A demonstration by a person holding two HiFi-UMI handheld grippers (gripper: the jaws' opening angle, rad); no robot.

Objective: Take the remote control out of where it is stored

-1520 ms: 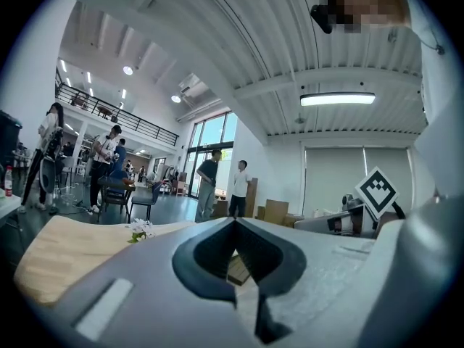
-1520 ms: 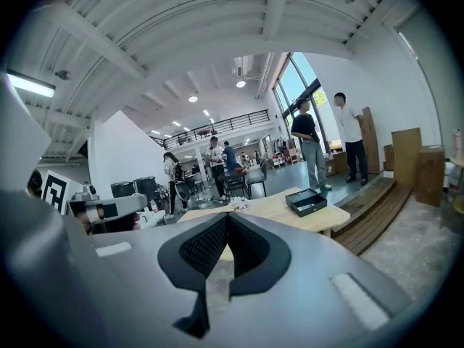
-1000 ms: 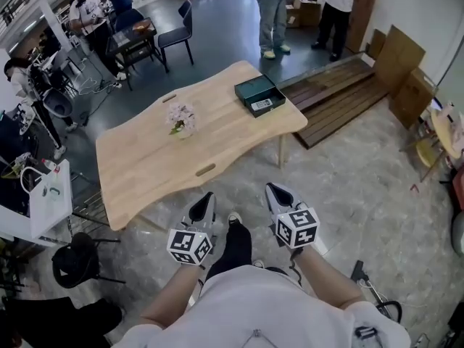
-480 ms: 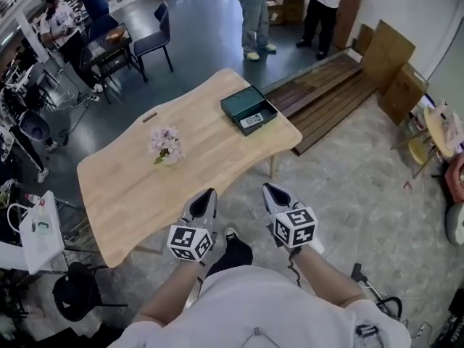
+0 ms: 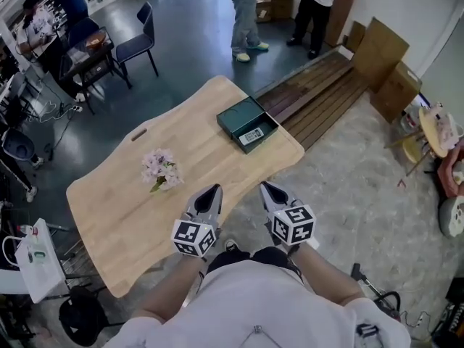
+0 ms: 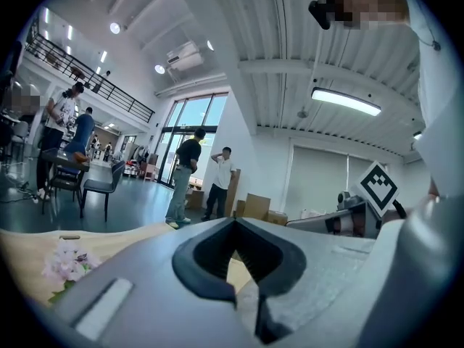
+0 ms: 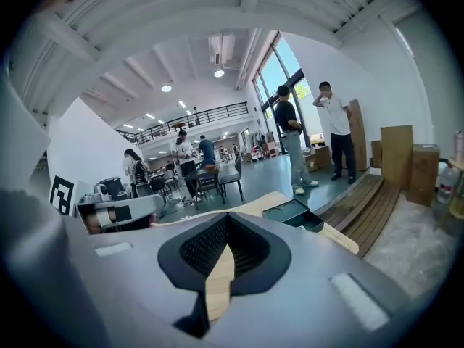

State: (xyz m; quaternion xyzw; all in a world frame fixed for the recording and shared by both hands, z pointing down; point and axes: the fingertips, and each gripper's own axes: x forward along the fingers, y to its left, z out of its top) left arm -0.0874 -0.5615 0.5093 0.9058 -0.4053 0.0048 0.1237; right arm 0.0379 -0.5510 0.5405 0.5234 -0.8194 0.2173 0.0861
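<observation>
A dark green open box [image 5: 246, 125] lies near the far right corner of the wooden table [image 5: 123, 209]. The remote control [image 5: 251, 137] rests inside it, along its near side. Both grippers hang empty over the table's near edge, well short of the box. The left gripper [image 5: 210, 191] is shut, and so is the right gripper [image 5: 267, 188]. In the right gripper view the box [image 7: 293, 212] sits ahead and to the right of the jaws [image 7: 226, 230]. The left gripper view shows only its shut jaws [image 6: 234, 230] and the table edge.
A small bunch of pink flowers [image 5: 159, 171] stands mid-table, also seen in the left gripper view [image 6: 65, 259]. Two people [image 5: 245, 13] stand beyond the table. Dark wooden planks [image 5: 319, 96] and cardboard [image 5: 384, 56] lie on the floor to the right. Chairs and desks [image 5: 109, 46] are at far left.
The person has stepped toward the table, so it and the green box sit nearer and lower in the head view. Both grippers stay shut and now hang over the table's near edge.
</observation>
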